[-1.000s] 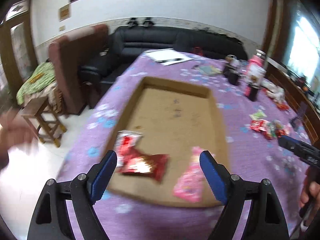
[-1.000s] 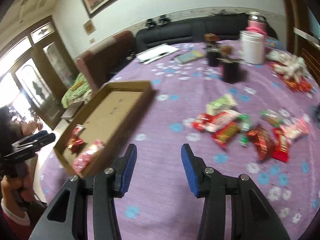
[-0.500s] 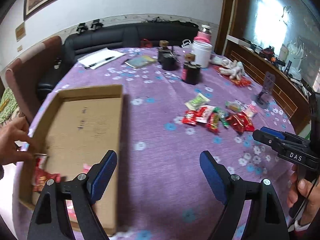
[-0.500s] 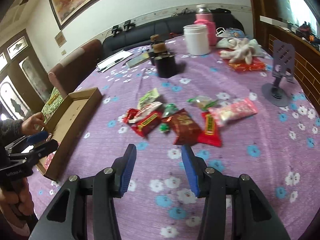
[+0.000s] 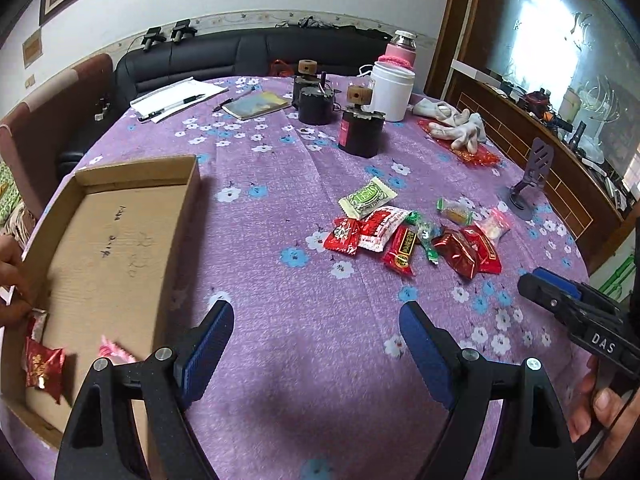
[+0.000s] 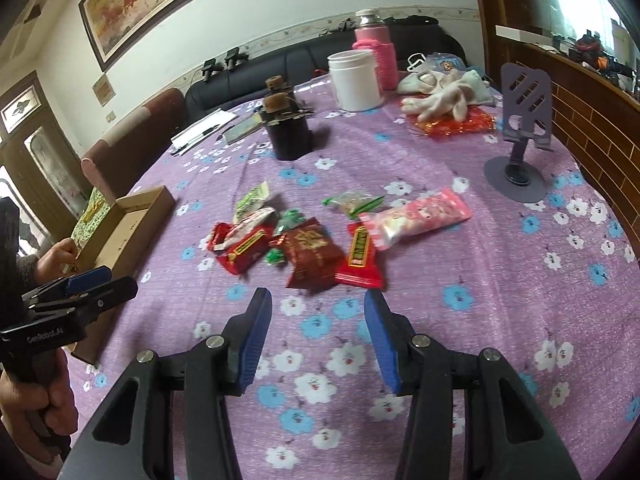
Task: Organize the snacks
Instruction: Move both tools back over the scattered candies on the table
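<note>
On purple tabletop (image 5: pixel 256 264), lower left, I see cardboard tray (image 5: pixel 120 216) holding red packet (image 5: pixel 42 366) and pink packet (image 5: pixel 118 354); both grippers' fingers (image 5: pixel 208 344) spread, empty.

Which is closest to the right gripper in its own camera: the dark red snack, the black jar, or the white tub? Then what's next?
1. Dark red snack, just ahead of the right gripper.
2. Black jar, mid-table, left.
3. White tub, far end.

White letters "DAS" stand on the black body of the right tongs (image 5: pixel 548 286). "GenRobot.AI" is printed on the body of the left tongs (image 6: pixel 94 284). Dark handwriting on the floor of the cardboard box (image 5: pixel 116 248) cannot be read, nor the snack wrappers' print.
</note>
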